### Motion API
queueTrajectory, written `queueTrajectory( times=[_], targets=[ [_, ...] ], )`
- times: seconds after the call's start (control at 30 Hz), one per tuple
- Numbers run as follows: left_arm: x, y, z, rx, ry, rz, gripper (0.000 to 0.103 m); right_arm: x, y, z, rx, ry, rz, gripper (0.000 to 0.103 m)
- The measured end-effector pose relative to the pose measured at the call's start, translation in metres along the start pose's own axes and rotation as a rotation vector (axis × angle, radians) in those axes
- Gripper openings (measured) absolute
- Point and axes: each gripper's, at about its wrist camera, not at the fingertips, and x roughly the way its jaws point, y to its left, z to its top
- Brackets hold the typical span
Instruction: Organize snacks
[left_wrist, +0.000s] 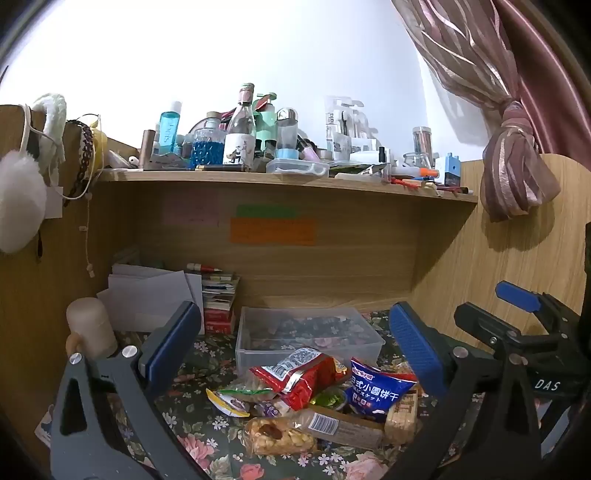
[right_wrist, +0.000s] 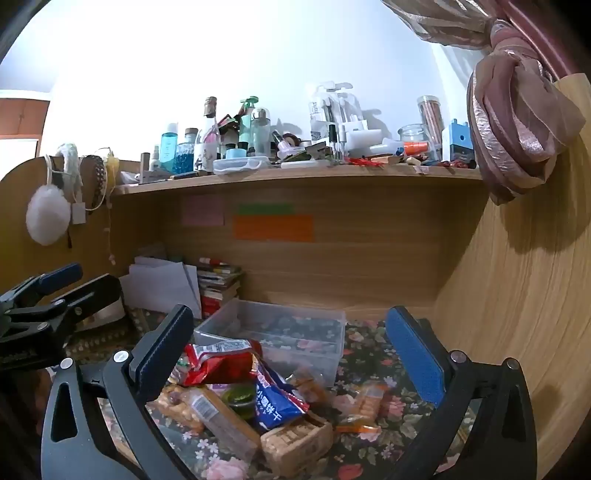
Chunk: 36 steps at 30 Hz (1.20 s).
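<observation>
A pile of snack packets lies on the floral tablecloth: a red bag (left_wrist: 299, 376), a blue biscuit bag (left_wrist: 376, 391), a peanut bar (left_wrist: 277, 435) and a clear-wrapped bar (left_wrist: 340, 424). Behind the pile stands an empty clear plastic bin (left_wrist: 306, 332). My left gripper (left_wrist: 295, 350) is open and empty above the pile. My right gripper (right_wrist: 291, 354) is open and empty over the same pile; the red bag (right_wrist: 221, 362), blue bag (right_wrist: 275, 402), bin (right_wrist: 295, 328) and a small orange packet (right_wrist: 364, 410) show there.
The right gripper's body (left_wrist: 517, 332) is at the left view's right edge; the left one (right_wrist: 44, 310) at the right view's left. Papers (left_wrist: 155, 291) and stacked books (left_wrist: 219, 295) stand back left. A cluttered shelf (left_wrist: 288, 177) overhangs. A wooden side wall (right_wrist: 517, 295) stands right.
</observation>
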Motion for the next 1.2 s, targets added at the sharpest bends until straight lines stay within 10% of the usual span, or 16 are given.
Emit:
queueTrajectory(
  times=[1.2],
  targets=[
    [0.009, 0.005, -0.004, -0.014, 0.025, 0.007, 0.103, 0.003, 0.003, 0.001, 0.012, 0.008, 0.002, 0.103]
  ],
)
